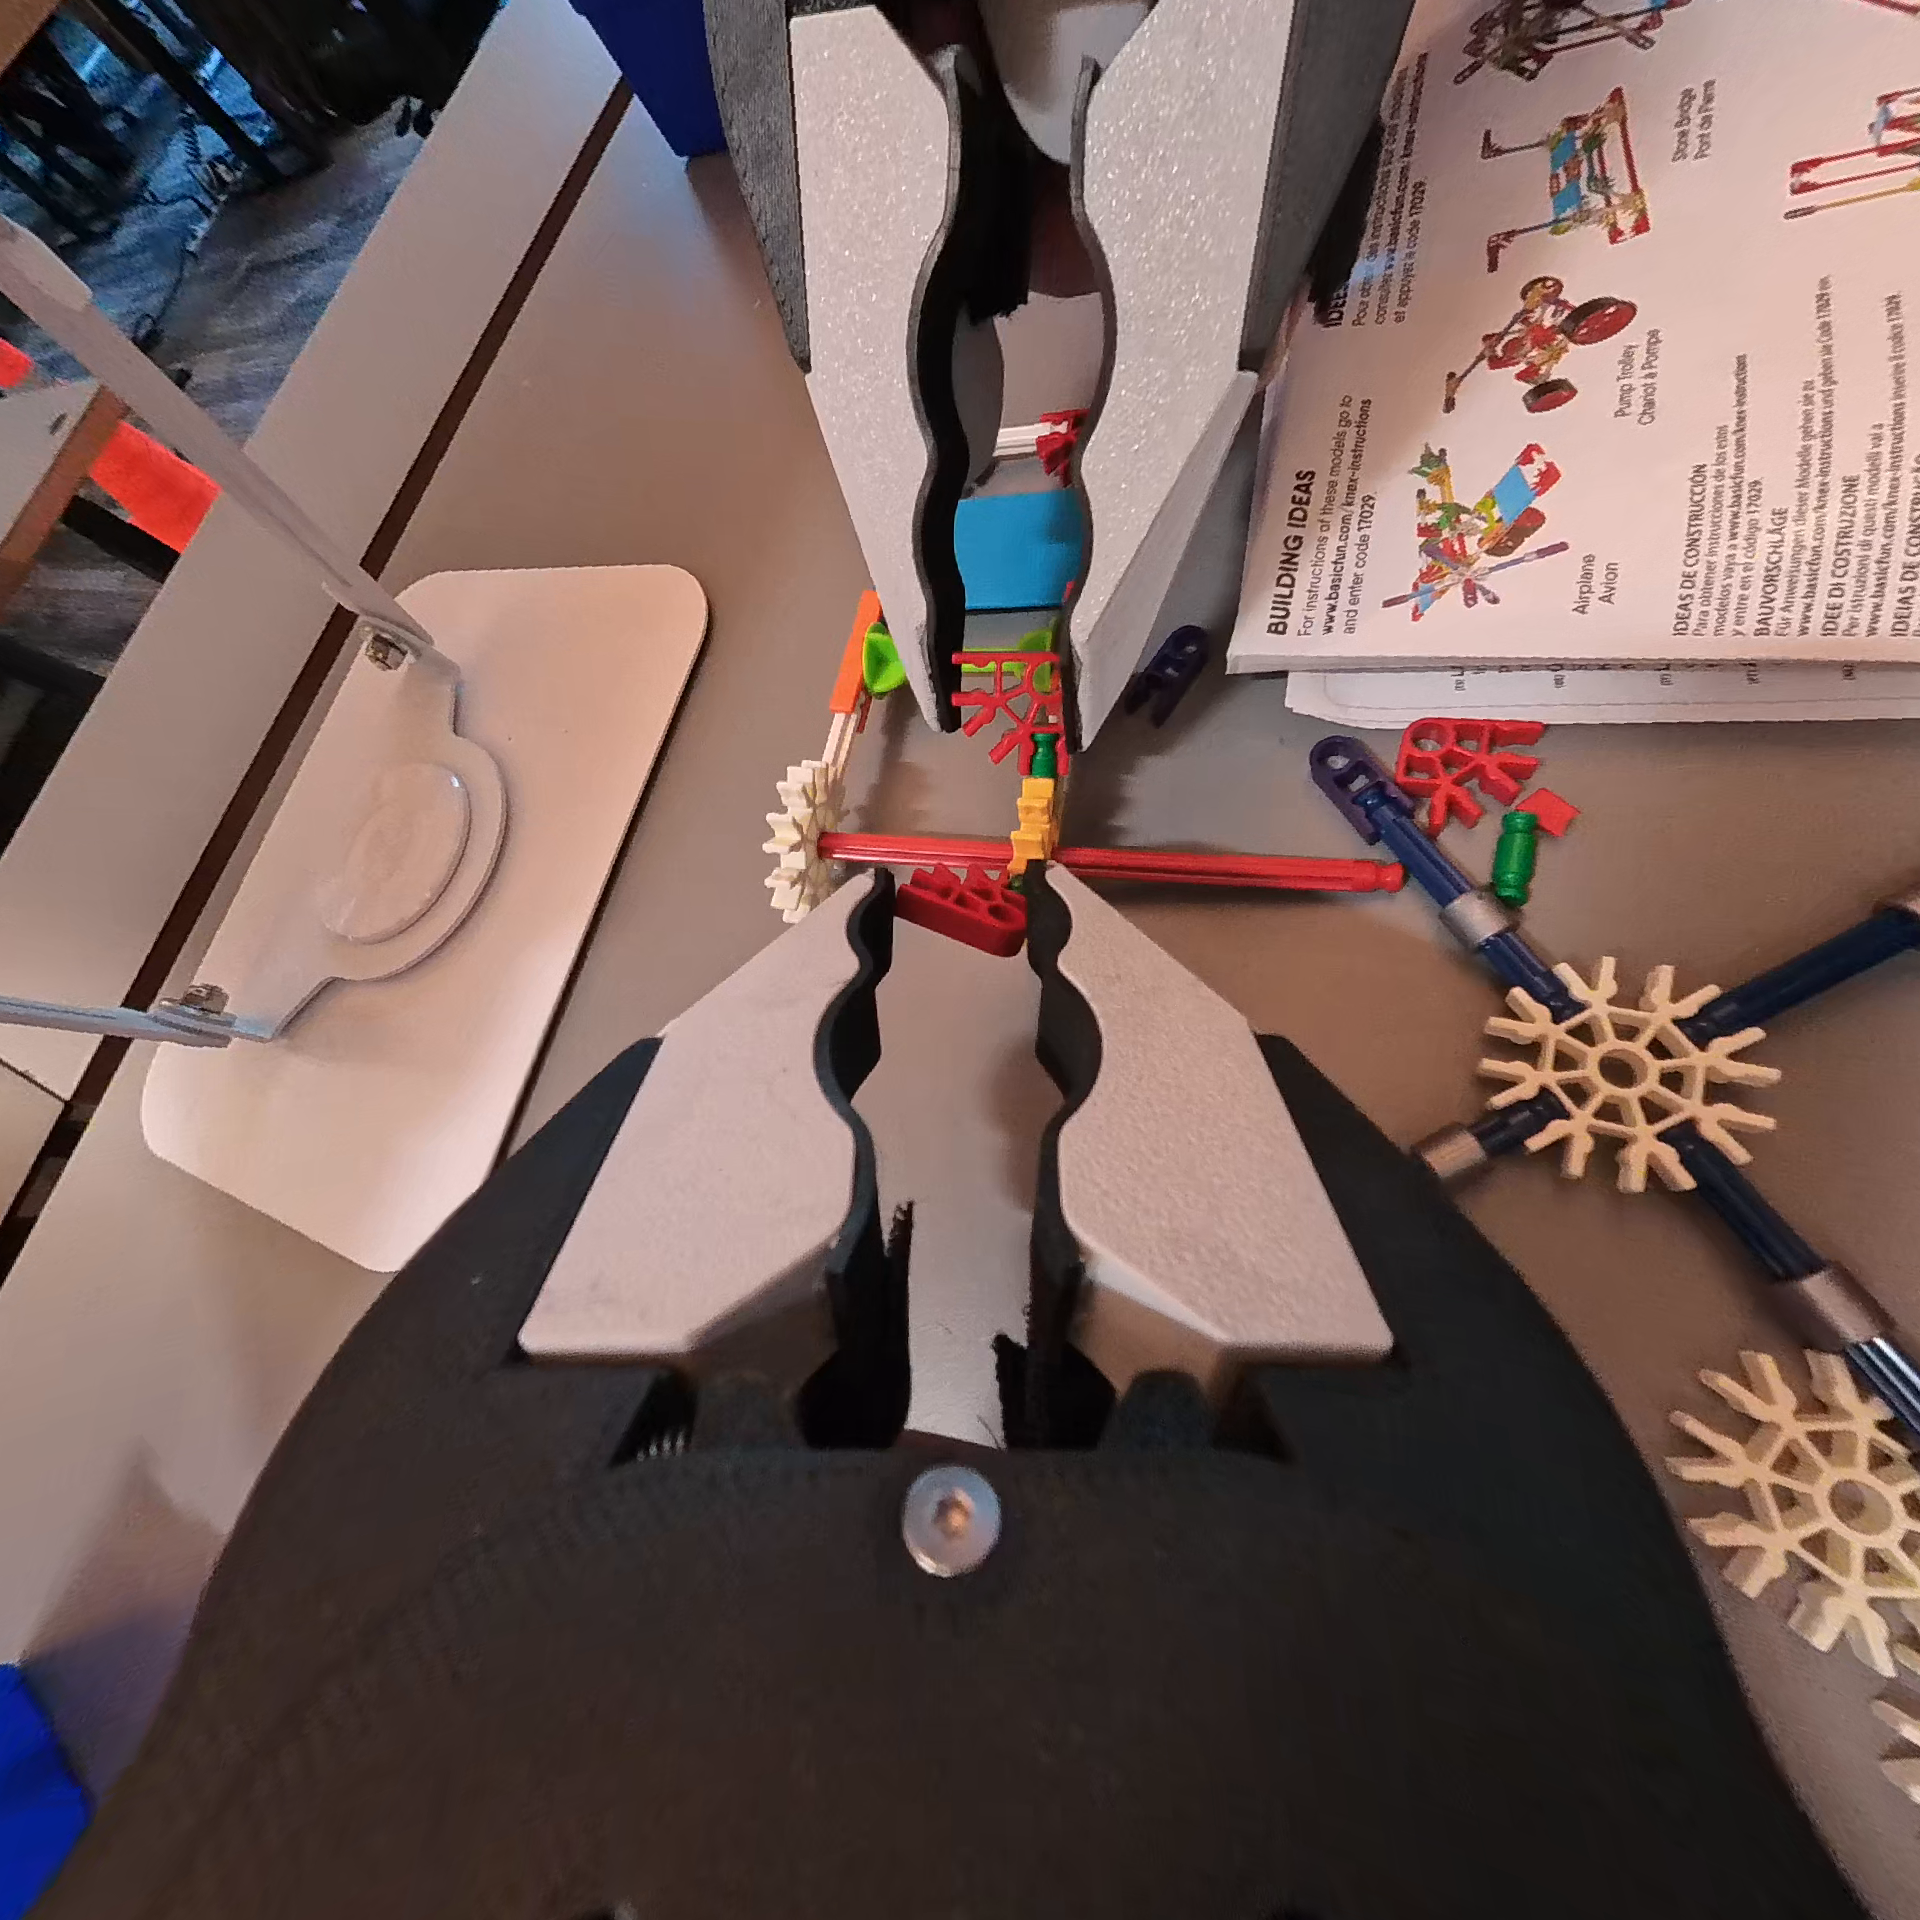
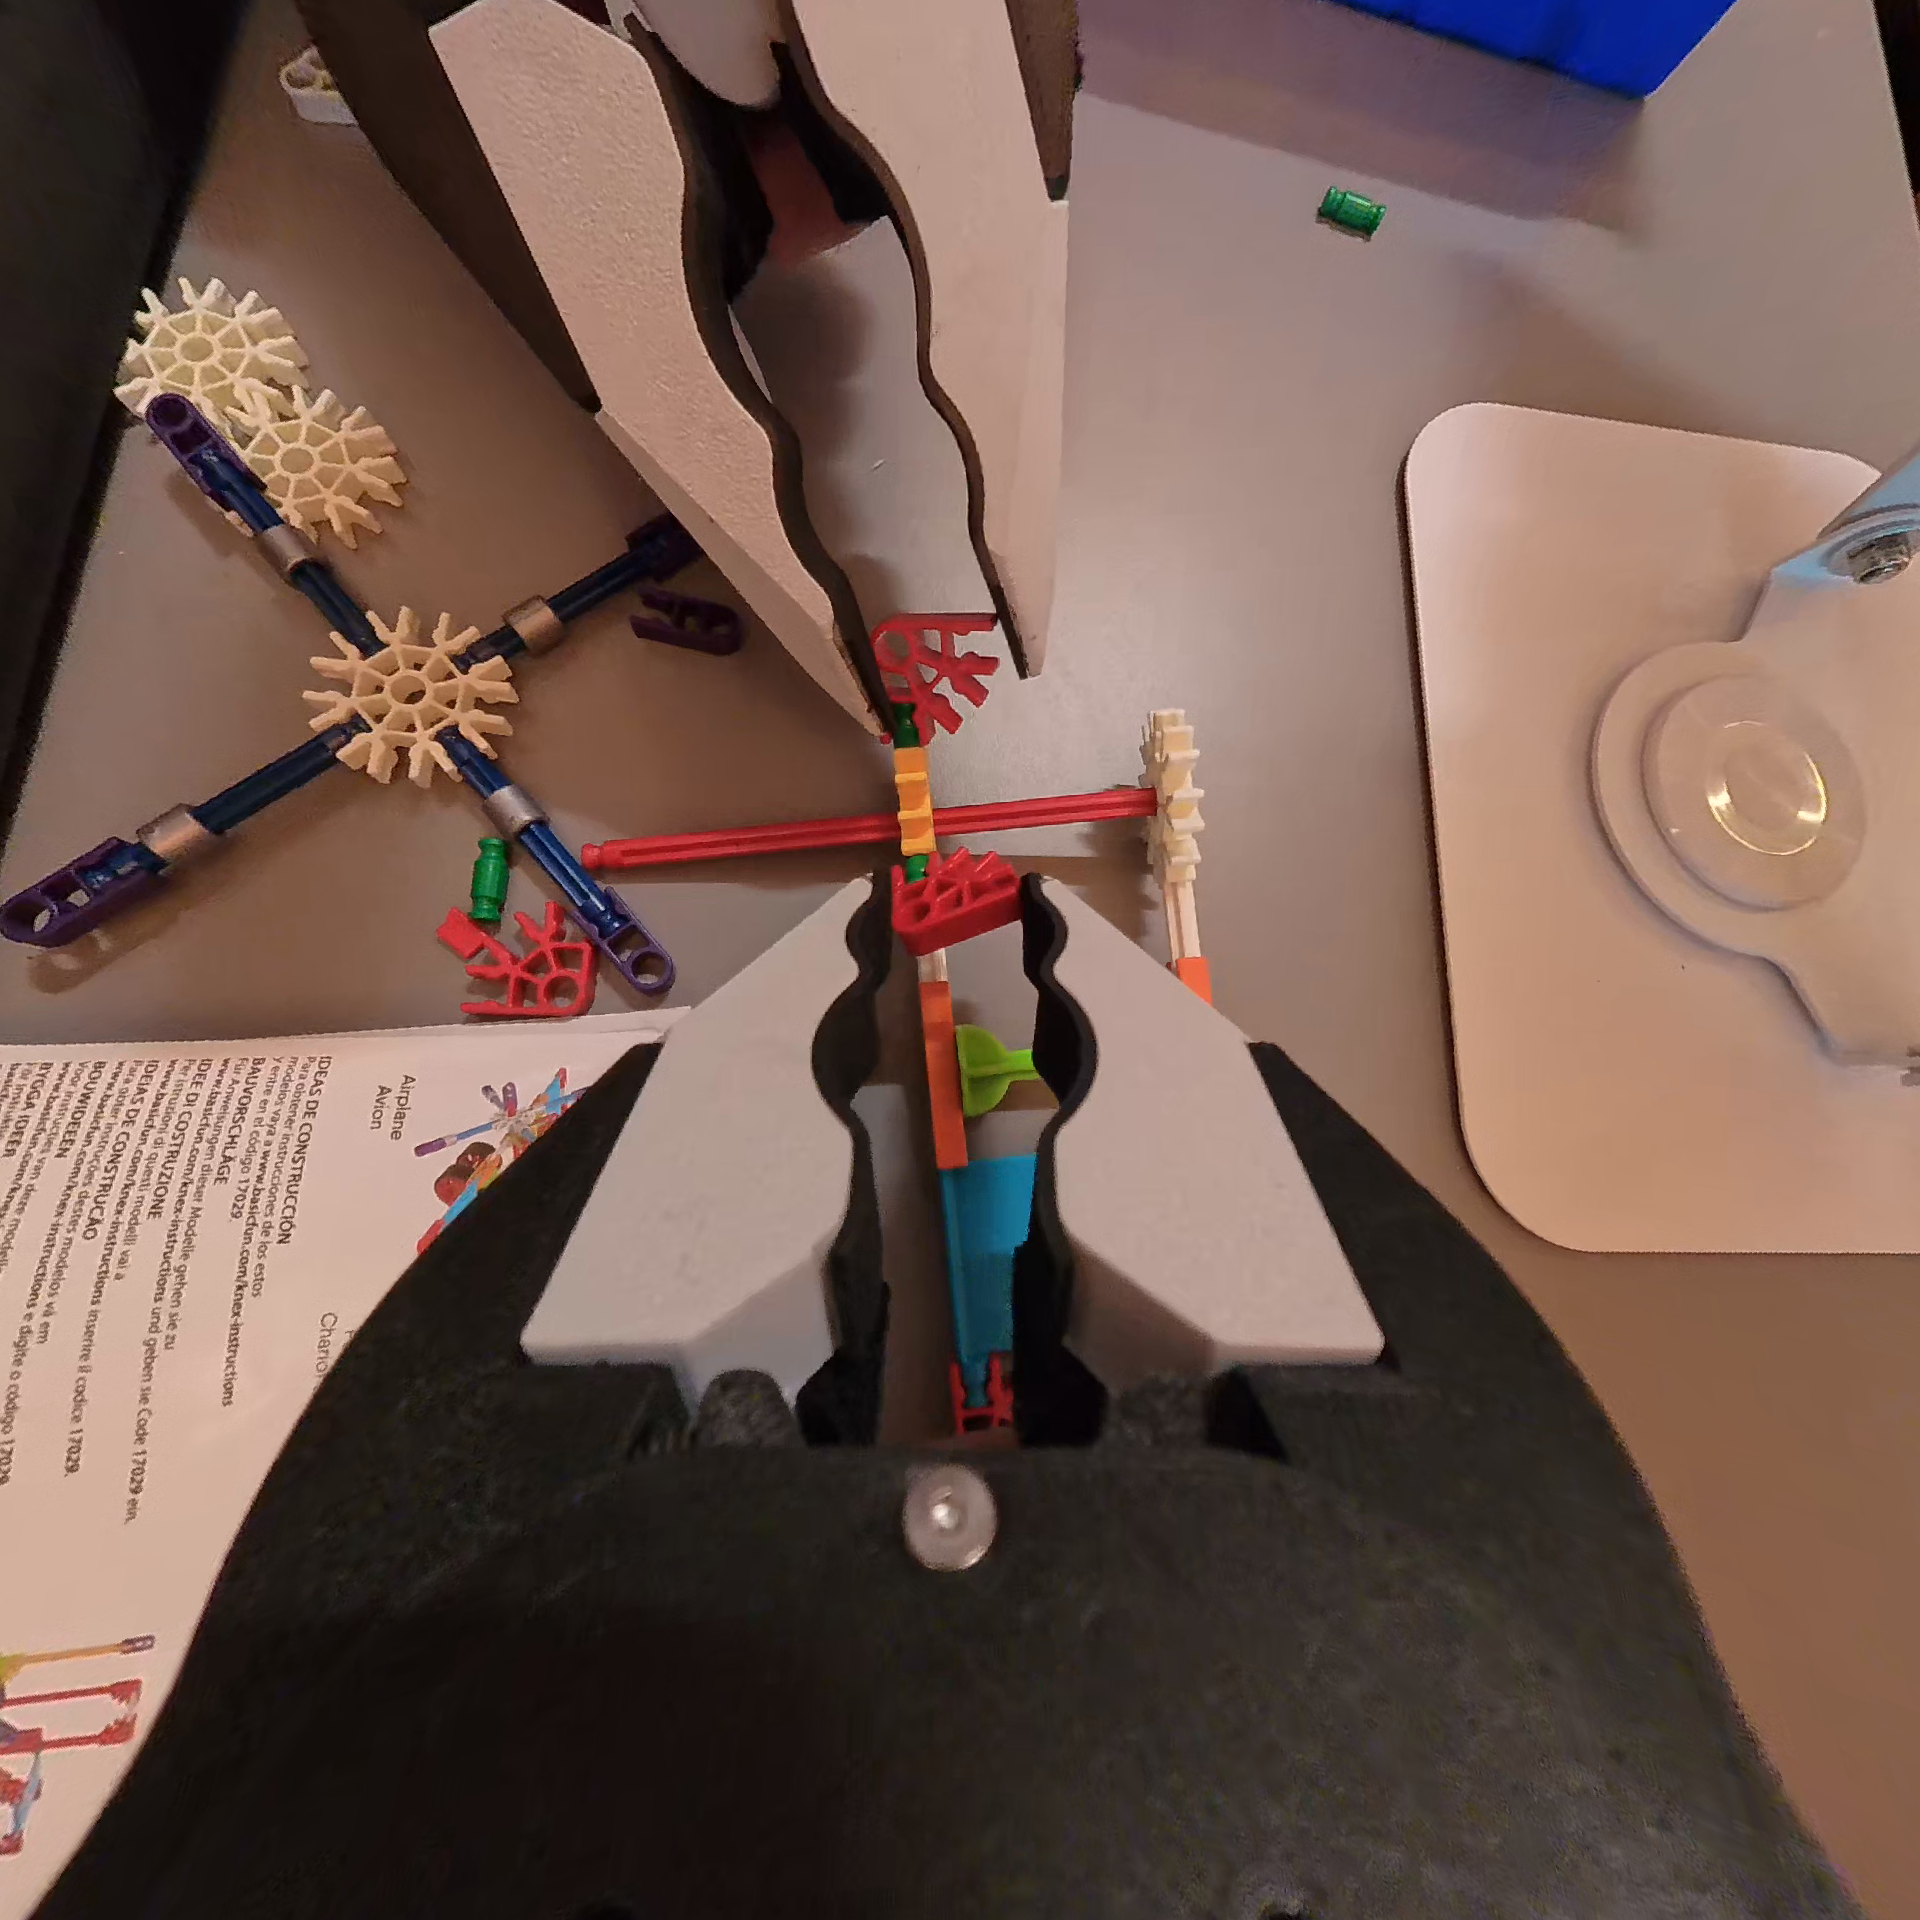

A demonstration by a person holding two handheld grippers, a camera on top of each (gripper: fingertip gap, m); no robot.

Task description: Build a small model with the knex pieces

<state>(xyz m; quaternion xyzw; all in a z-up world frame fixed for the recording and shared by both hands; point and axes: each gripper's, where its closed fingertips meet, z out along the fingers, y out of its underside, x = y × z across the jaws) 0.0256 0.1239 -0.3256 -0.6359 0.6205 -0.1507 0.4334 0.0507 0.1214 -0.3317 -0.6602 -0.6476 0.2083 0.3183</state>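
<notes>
The two grippers face each other over a small toy assembly on the grey table. My left gripper (image 1: 963, 881) is shut on a red connector (image 1: 961, 914) at the near end of a short green rod. That rod passes through a yellow connector (image 1: 1034, 821), which sits on a long red rod (image 1: 1195, 868) ending in a white snowflake connector (image 1: 800, 852). My right gripper (image 2: 953, 891) is shut on the opposite red connector (image 2: 951, 899). Orange and lime pieces and a blue panel (image 2: 987, 1236) lie between its fingers.
An open instruction booklet (image 1: 1610, 416) lies beside the work. A cross of blue rods on a white snowflake connector (image 1: 1621, 1075), a loose red connector (image 1: 1455, 769) and a green short rod (image 1: 1515, 857) lie near it. A white stand base (image 1: 416, 914) sits opposite. The white stand base (image 1: 416, 914) is about equally far from each gripper, around 20 centimetres.
</notes>
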